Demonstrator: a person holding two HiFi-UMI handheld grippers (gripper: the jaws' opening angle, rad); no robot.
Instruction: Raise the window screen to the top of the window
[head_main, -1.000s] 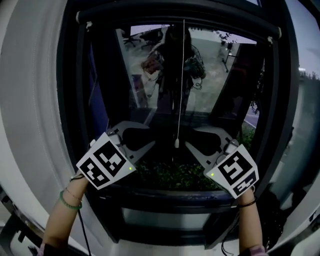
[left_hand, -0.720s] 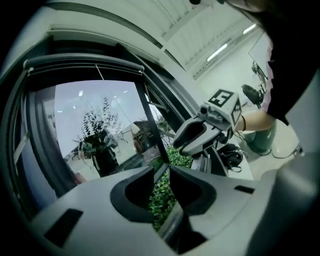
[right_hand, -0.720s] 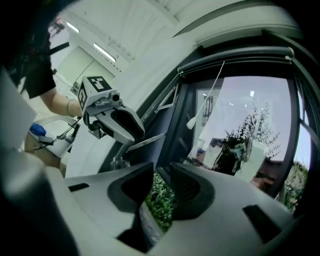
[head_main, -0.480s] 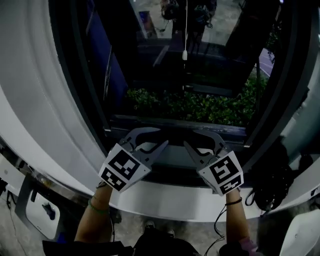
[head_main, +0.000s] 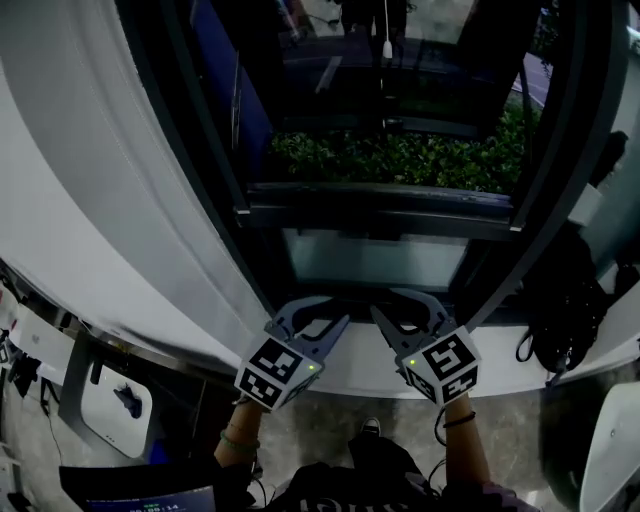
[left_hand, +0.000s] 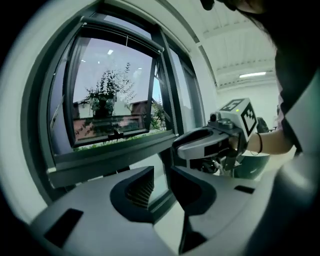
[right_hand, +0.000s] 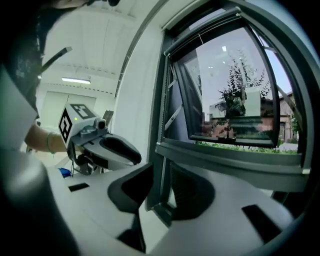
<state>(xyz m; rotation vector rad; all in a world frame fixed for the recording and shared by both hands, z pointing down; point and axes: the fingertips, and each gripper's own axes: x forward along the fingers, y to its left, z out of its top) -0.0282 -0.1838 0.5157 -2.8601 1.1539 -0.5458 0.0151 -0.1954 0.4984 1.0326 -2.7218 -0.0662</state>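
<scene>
The dark-framed window (head_main: 250, 200) fills the head view. Its screen's bar (left_hand: 122, 34) lies along the top of the frame in the left gripper view, and also shows as the bar (right_hand: 210, 27) in the right gripper view. The white pull-cord bead (head_main: 386, 47) hangs at the top of the head view, far above both grippers. My left gripper (head_main: 340, 318) (left_hand: 160, 176) and right gripper (head_main: 378, 312) (right_hand: 161, 180) sit side by side low at the white sill (head_main: 340, 378). Each has a narrow gap between its jaws with nothing in it.
A fixed lower pane (head_main: 375, 262) sits just above the grippers. Green plants (head_main: 400, 155) grow outside the glass. A black bag (head_main: 565, 320) hangs at the right of the frame. A white device (head_main: 115, 405) lies on the floor at the lower left.
Both grippers have come down from either side of the cord bead at mid-window to the sill. The head view has tipped downward, so the window's top has left the picture.
</scene>
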